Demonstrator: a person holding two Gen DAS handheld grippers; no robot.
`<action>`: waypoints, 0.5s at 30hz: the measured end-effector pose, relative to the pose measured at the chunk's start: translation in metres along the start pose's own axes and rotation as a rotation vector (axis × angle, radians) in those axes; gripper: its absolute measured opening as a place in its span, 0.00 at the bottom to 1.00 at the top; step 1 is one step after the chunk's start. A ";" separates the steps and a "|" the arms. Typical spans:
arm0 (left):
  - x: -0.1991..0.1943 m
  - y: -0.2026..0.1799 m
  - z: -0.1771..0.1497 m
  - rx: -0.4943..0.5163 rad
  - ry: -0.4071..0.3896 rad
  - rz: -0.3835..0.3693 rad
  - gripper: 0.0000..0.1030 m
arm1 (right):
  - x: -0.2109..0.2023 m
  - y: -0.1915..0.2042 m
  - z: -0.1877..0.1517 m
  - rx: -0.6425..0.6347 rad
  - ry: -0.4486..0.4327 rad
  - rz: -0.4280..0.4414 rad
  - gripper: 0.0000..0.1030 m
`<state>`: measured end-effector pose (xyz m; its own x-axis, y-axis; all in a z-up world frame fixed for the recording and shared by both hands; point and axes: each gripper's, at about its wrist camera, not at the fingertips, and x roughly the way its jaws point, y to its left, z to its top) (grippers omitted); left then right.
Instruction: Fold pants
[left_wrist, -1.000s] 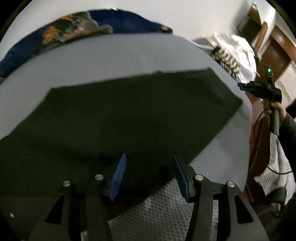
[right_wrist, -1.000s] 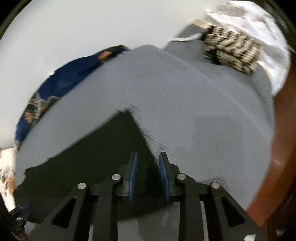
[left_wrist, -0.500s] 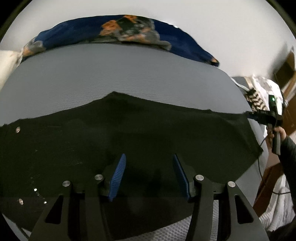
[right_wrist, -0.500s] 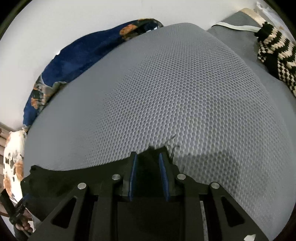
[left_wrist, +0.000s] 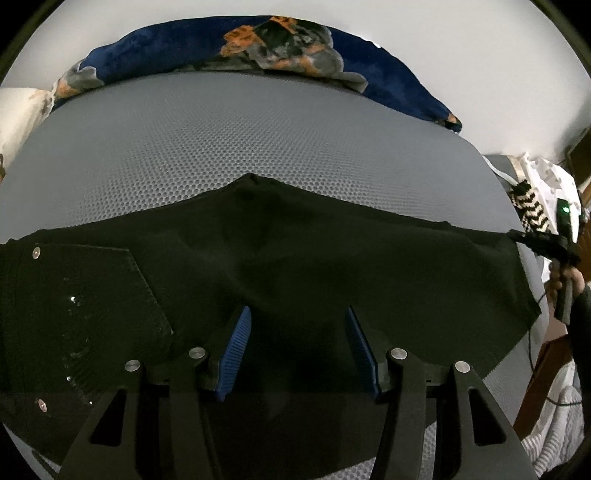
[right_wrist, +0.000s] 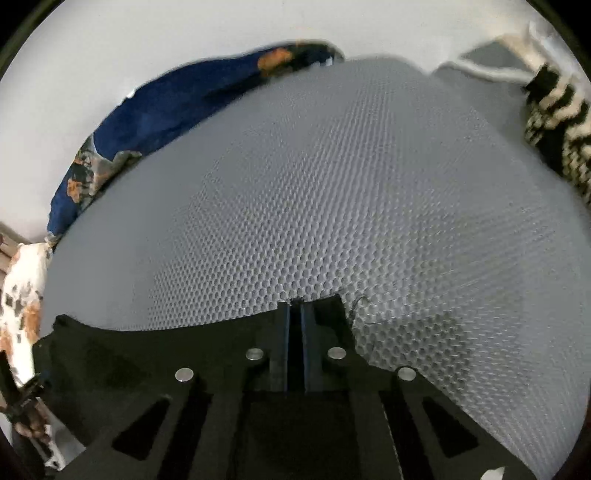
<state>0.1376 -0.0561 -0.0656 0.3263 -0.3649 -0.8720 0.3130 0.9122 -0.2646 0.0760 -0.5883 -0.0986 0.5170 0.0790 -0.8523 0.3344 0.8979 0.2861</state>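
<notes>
Pants (left_wrist: 295, 258) spread flat across grey honeycomb mattress (left_wrist: 240, 147), right gripper (right_wrist: 294, 314) clenched on far right hem corner, presumably to carry it over for a fold, left gripper (left_wrist: 295, 347) spread wide, released, above near edge.

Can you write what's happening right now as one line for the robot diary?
step: fold pants | left gripper: open over black pants | right gripper: shut on pants corner | surface: grey mattress
</notes>
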 end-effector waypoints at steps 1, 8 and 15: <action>0.000 0.000 0.001 0.000 -0.004 0.005 0.52 | -0.010 0.004 -0.003 -0.007 -0.047 -0.032 0.04; -0.002 0.013 0.009 -0.007 -0.060 0.072 0.52 | -0.018 0.010 -0.008 0.023 -0.150 -0.154 0.02; 0.005 0.038 0.011 -0.022 -0.076 0.145 0.52 | 0.012 -0.007 -0.010 0.106 -0.113 -0.205 0.00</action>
<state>0.1610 -0.0252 -0.0756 0.4331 -0.2416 -0.8684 0.2386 0.9598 -0.1480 0.0722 -0.5891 -0.1146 0.5127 -0.1543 -0.8446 0.5187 0.8395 0.1616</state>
